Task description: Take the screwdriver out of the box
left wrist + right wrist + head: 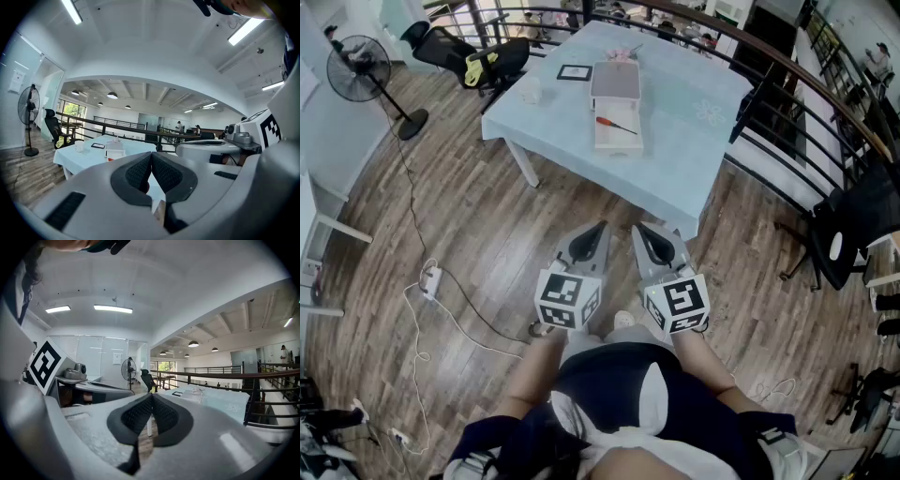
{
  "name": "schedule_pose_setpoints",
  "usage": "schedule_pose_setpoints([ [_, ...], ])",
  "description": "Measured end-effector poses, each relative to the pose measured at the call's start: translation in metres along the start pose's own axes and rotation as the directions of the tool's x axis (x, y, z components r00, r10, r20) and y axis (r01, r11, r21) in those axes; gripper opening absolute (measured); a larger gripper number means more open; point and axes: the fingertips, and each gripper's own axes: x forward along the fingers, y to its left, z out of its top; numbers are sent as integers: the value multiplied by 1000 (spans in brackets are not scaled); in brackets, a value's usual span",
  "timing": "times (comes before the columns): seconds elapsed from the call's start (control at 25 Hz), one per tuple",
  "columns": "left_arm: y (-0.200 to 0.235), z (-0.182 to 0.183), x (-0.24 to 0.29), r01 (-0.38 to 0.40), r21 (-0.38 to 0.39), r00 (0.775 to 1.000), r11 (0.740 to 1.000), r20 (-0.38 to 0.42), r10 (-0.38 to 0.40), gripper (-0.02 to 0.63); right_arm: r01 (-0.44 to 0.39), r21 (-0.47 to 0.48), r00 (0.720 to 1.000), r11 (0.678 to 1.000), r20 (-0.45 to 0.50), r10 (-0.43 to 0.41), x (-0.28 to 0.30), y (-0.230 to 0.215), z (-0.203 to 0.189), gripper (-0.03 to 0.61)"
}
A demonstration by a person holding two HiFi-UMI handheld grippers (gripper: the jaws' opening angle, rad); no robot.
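- Screwdriver point(616, 124), red at the handle, lies across the tray of the open white box point(619, 145). The lid of the box stands up behind it.
- The box sits on the table point(675, 159), which has a pale blue cloth. A cup point(530, 91) and a small dark frame point(574, 72) are to its left on the same cloth.
- The left gripper point(596, 234) and the right gripper point(645, 236) are both well apart from the screwdriver. They hang side by side in front of the person's body, over the wooden floor, short of the near edge of the table.
- Each gripper has its pads pressed together and nothing is between them. Both point roughly toward the table.
- I judge that the step in hand is the approach: the screwdriver is untouched and not yet taken out.
- The next move, I think, calls for coming up to the table and spreading the jaws of one gripper. That gripper should then lower over the screwdriver, crosswise to its length, without knocking the raised lid.
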Motion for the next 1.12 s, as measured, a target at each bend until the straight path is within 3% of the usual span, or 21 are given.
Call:
schedule_pose_setpoints([
  [0.72, -37, -35, 37, -72, -34, 997, 997, -36, 71, 17, -98, -11, 994, 995, -46, 97, -24, -48, -38, -3],
  [1.12, -12, -32, 74, -72, -54, 996, 996, -47, 69, 17, -108, 5, 993, 994, -52, 108, 16, -73, -40, -2],
])
